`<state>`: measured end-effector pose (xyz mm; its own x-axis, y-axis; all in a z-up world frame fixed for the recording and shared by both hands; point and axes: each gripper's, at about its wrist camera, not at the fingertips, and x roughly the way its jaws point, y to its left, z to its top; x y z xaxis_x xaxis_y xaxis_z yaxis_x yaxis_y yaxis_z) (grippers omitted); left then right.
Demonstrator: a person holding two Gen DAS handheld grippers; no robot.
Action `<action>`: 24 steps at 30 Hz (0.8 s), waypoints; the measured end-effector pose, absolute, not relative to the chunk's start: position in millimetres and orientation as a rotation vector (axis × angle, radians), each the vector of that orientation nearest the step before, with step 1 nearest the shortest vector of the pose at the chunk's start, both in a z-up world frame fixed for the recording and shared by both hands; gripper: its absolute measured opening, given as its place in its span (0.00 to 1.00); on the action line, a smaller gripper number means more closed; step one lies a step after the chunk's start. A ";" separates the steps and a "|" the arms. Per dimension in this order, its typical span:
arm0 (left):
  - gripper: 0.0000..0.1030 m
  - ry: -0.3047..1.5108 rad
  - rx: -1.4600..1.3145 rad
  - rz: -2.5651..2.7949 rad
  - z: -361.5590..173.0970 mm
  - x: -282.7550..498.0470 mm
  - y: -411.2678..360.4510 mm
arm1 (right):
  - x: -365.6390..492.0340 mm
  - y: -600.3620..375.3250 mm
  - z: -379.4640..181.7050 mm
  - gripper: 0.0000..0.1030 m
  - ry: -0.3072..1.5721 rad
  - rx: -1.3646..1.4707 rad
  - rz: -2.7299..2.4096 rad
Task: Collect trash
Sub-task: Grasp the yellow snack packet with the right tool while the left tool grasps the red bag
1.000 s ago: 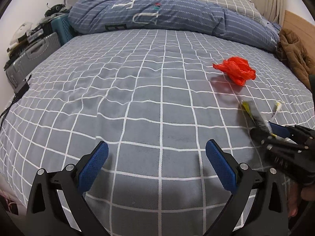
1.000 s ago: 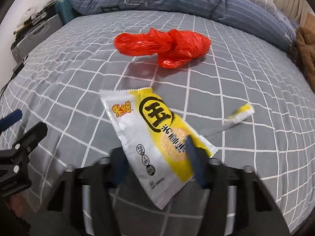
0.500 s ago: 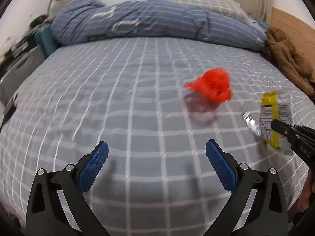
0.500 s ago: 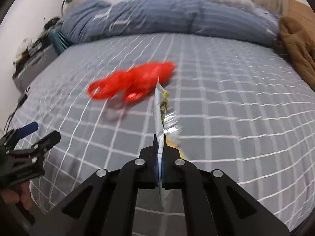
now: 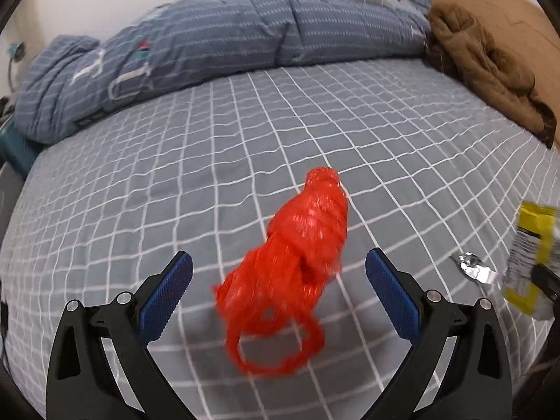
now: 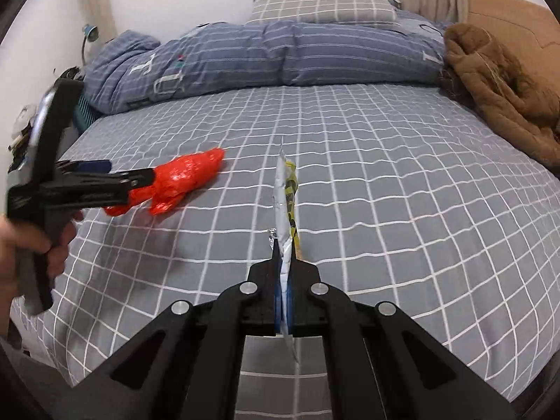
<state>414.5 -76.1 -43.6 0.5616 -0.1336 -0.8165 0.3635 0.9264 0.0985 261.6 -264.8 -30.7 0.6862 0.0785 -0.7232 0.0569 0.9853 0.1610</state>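
A crumpled red plastic bag (image 5: 304,262) lies on the grey checked bed sheet (image 5: 175,182). My left gripper (image 5: 279,262) is open, its blue pads (image 5: 168,290) standing wide on either side of the bag and clear of it. The right wrist view shows the same left gripper (image 6: 94,182) from the side, its tips over the red bag (image 6: 185,178). My right gripper (image 6: 285,276) is shut on a yellow and white snack wrapper (image 6: 285,203), held edge-on above the sheet. That snack wrapper (image 5: 535,245) also shows at the right edge of the left wrist view.
A folded blue duvet (image 6: 266,56) and a checked pillow (image 6: 322,5) lie across the head of the bed. A brown coat (image 6: 497,84) is heaped on the right against a wooden headboard (image 6: 518,10). A person's hand (image 6: 24,245) grips the left tool.
My right gripper has shut on the snack wrapper and lifted it off the sheet. My left gripper has swung over to the red bag, which now sits between its open fingers.
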 end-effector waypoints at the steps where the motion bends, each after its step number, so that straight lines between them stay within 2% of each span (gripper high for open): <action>1: 0.94 0.939 0.263 -0.305 -44.8 420.1 -77.6 | 262.5 -266.7 -31.6 0.01 0.817 0.181 0.011; 11: 0.94 1.027 0.312 -0.293 -82.5 455.3 -94.6 | 266.1 -272.0 -42.5 0.01 0.841 0.194 0.016; 14: 0.91 1.035 0.341 -0.285 -88.9 455.4 -98.9 | 267.0 -269.3 -42.9 0.01 0.841 0.196 0.023; 17: 0.79 1.045 0.369 -0.284 -92.3 452.4 -106.0 | 266.3 -265.2 -43.1 0.01 0.840 0.188 0.030; 19: 0.61 1.074 0.383 -0.293 -97.4 451.6 -111.7 | 265.4 -263.5 -43.3 0.01 0.840 0.184 0.033; 24: 0.45 1.082 0.407 -0.274 -100.6 442.9 -115.9 | 265.1 -262.9 -42.6 0.01 0.837 0.181 0.033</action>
<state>442.9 -115.9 -100.6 0.4472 -0.0183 -0.8943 0.4096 0.8930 0.1866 265.1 -262.9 -42.6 0.6701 0.1005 -0.7355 0.0418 0.9841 0.1725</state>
